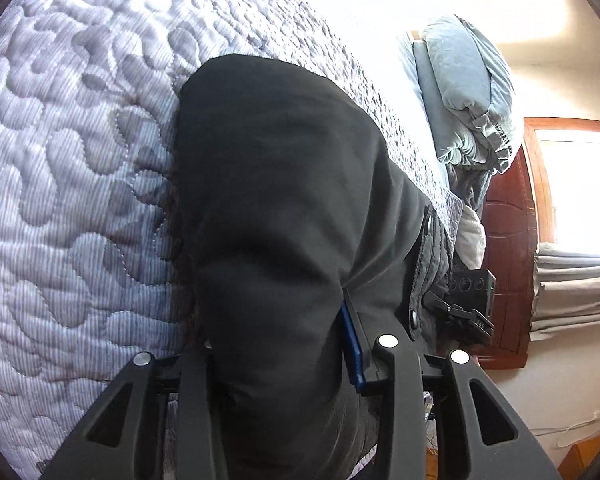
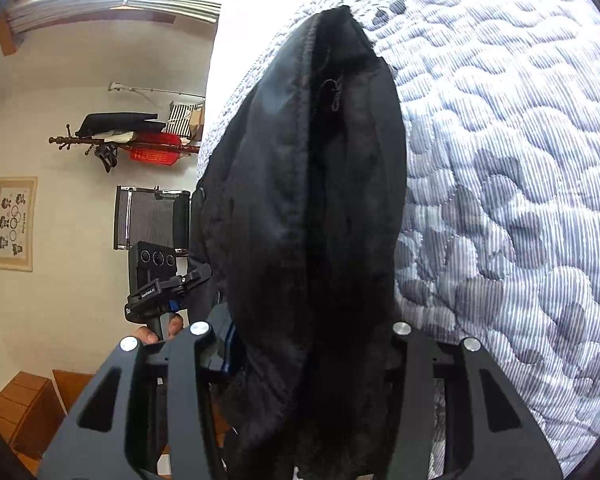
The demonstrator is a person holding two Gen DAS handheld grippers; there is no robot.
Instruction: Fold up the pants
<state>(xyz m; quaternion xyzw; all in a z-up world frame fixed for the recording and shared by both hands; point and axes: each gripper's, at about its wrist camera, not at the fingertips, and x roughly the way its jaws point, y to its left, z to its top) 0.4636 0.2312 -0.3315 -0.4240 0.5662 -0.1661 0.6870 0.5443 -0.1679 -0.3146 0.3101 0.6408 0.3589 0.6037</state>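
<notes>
a quilted bedspread (image 1: 68,184) in pale blue-grey covers the bed and fills most of both wrist views. black pants (image 1: 284,216) are bunched over it near the bed's side edge, their far end resting on the quilt and the near end lifted between the tools. a grey pillow (image 1: 460,80) stands at the bed's far end, by a wooden door (image 1: 508,248). the left gripper (image 1: 288,364) has dark cloth filling the gap between its jaws, a blue pad (image 1: 352,348) showing at the fabric's side. the right gripper (image 2: 304,344) likewise has a thick fold of pants between partly spread jaws; whether either set of pads presses the cloth, i cannot tell.
</notes>
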